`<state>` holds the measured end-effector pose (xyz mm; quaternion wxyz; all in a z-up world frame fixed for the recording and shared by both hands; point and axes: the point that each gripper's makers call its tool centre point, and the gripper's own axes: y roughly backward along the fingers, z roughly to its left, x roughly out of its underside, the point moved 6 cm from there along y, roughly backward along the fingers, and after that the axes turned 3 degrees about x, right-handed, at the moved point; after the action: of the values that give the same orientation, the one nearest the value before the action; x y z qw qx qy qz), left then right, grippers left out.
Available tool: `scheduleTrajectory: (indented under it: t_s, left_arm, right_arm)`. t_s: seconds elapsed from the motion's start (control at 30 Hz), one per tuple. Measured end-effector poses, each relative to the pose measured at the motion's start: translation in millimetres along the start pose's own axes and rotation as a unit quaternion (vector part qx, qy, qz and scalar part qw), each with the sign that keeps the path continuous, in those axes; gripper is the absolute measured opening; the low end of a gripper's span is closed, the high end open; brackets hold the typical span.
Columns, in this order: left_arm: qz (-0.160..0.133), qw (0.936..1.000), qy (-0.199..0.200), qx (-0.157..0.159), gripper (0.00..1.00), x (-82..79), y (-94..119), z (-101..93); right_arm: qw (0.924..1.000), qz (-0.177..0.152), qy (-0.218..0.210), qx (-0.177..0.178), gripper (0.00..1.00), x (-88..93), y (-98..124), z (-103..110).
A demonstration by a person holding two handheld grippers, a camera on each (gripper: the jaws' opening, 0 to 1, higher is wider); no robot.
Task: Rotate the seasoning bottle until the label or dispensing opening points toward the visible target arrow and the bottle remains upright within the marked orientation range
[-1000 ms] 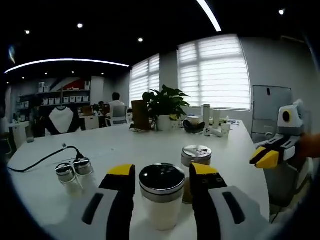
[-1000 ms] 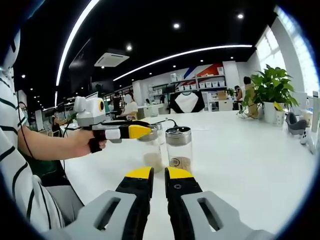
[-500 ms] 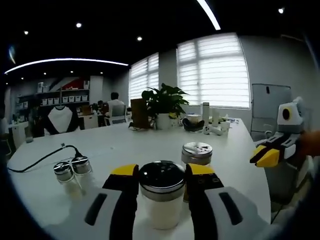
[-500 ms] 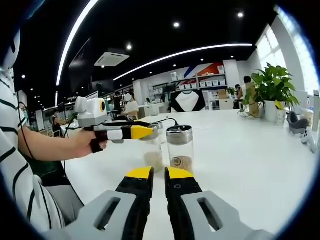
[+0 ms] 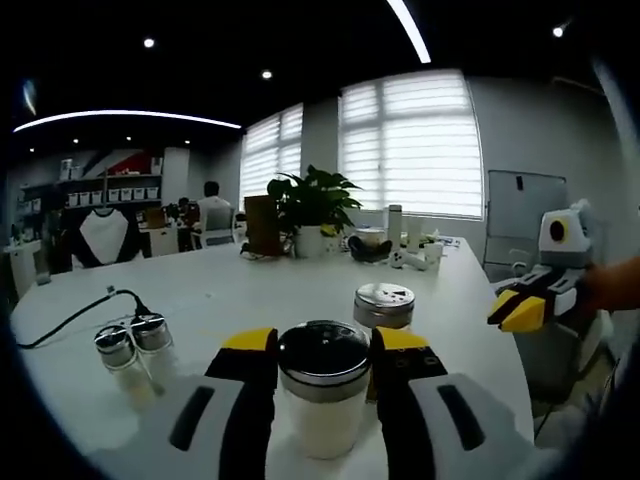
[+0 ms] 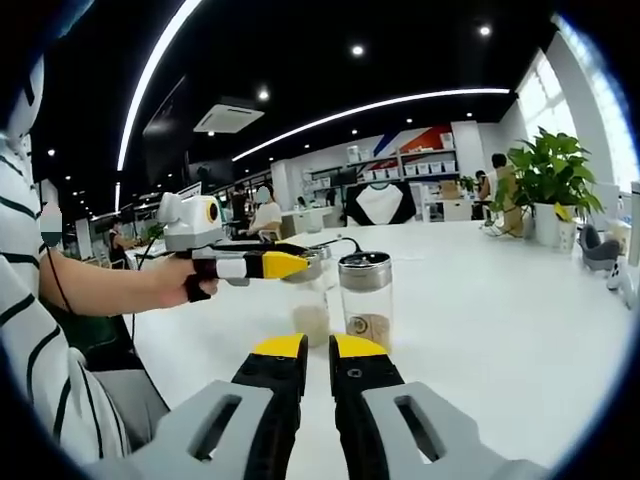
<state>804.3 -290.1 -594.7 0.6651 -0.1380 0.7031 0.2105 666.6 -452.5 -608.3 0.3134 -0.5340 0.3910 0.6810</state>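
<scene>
My left gripper [image 5: 322,350] has its yellow-tipped jaws pressed against both sides of the seasoning bottle [image 5: 322,395], clamped just under the steel lid. The bottle stands upright on the white table [image 5: 240,290], right at the near edge of the left gripper view. My right gripper [image 6: 317,348] hangs off to the side with its jaws together and nothing between them, pointed at the same spot from well apart.

What worries me is the twist itself — I judge the grip sits high on a smooth glass body, so turning my wrist could tip the bottle or let it slip inside the pads rather than rotate with them. I can't make out any target arrow on the table, nor which way the label or the opening faces, so overshooting the range is a real chance. The second bottle [image 5: 385,305] stands just behind and to the right; a wide swing could knock it.

The held bottle carries a pale, whitish fill in its lower part. In the right gripper view the second bottle [image 6: 366,300] shows a low brownish layer under mostly clear glass. Two small shakers [image 5: 128,340] sit together to the left, beside a black cable [image 5: 75,315] — their contents are too small to tell.
</scene>
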Motion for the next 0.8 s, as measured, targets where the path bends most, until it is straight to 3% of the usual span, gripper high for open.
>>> scheduleTrajectory:
  t_s: [0.5, 0.8]
  left_arm:
    - [0.002, 0.9976, -0.001, 0.069, 0.39, 0.0, -0.1, 4.7]
    - [-0.004, 0.9927, 0.036, 0.115, 0.4, 3.4, -1.4, 9.6]
  right_arm:
    - [0.9999, 0.004, 0.009, -0.01, 0.06, 0.5, -2.9, 3.2]
    - [0.9998, 0.006, 0.01, -0.015, 0.06, 0.6, -3.4, 3.5]
